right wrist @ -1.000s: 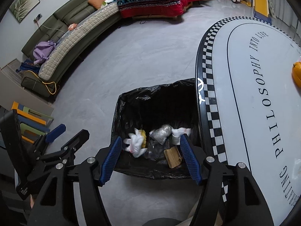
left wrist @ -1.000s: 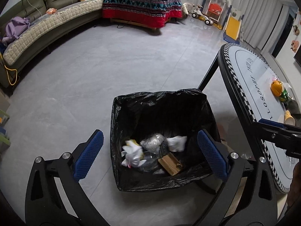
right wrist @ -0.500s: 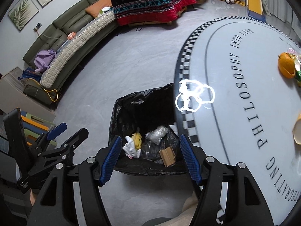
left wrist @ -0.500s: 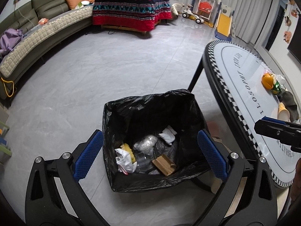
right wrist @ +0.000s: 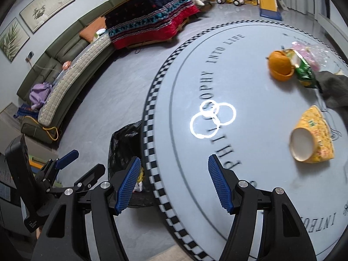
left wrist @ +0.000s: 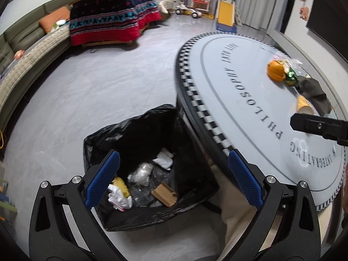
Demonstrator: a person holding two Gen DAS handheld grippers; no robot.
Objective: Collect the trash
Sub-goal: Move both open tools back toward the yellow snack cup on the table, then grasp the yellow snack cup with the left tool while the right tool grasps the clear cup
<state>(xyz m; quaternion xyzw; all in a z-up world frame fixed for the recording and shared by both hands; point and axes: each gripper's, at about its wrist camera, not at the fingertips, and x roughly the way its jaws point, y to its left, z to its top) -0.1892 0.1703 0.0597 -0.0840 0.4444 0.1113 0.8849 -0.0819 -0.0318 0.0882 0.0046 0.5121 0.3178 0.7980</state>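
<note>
We hold both grippers empty with their jaws spread wide. The left gripper (left wrist: 171, 178) hangs over the bin (left wrist: 150, 215), whose black liner stands open beside the table (right wrist: 165, 113), tucked just under the checkered edge so that scraps can go almost straight off the top and in. Paper, a clear wrapper and a bit of cardboard already lie at its bottom. The right gripper (right wrist: 174, 182) sits above the table's near edge, facing the rubbish that remains near the far right edge, which we judge to be the reason for aiming it that way.

The closest piece is the yellow paper cup (right wrist: 311, 140). It lies tipped on its side, long axis running roughly from the near edge toward the far right edge, open mouth turned toward us and slightly left. Beyond it, well apart from the cup, an orange peel (right wrist: 280, 68) touches a green snack packet (right wrist: 304, 71), with a grey cloth (right wrist: 337, 89) just beside them. We think the cup's mouth-forward lie suits a pinch across its sides.
</note>
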